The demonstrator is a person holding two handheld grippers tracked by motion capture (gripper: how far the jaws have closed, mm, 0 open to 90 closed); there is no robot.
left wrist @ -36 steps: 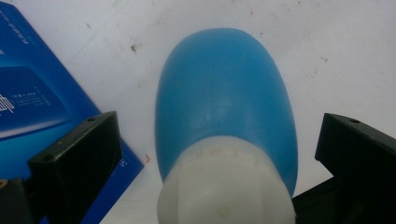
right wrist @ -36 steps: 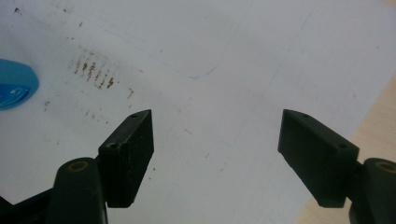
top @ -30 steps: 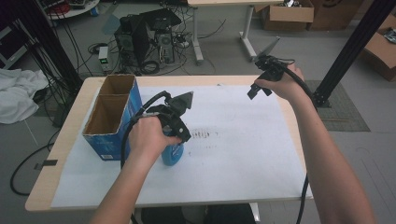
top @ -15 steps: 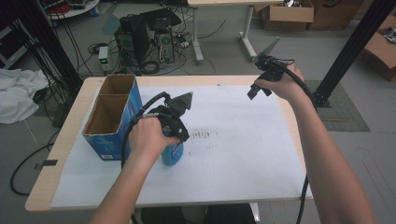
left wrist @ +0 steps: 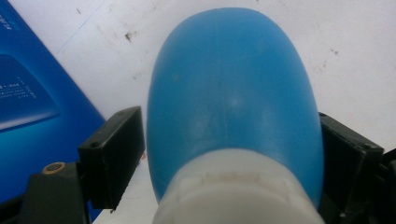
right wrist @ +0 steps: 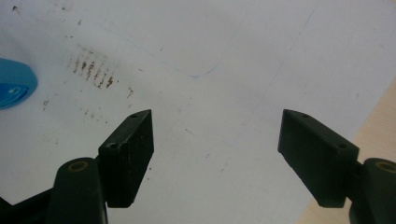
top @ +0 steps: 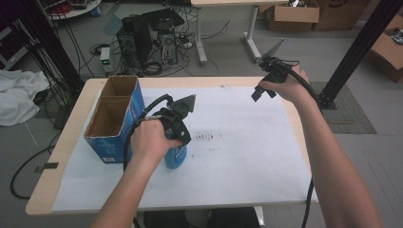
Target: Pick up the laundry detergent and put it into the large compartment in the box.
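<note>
**Left tongs closing round the blue bottle, right tongs spread above the sheet**

Both tongs show in the high view. The left gripper points down at a blue bottle that stands on the white paper sheet, just beside the blue cardboard box with its two open compartments. The right gripper is held up near the far right part of the table, well apart from the bottle.

Left gripper view: the black jaws stand either side of the bottle, whose white neck rises at the bottom. They have just been closing, with the bottle between them. The right-hand pad sits against the blue wall; the left-hand pad is at the wall too, though whether it truly presses I cannot tell for sure. The box's blue side lies close at the left.

Right gripper view: the jaws are spread wide with nothing between them, above the sheet and its brown smudges. The bottle peeks in at the left edge.
</note>
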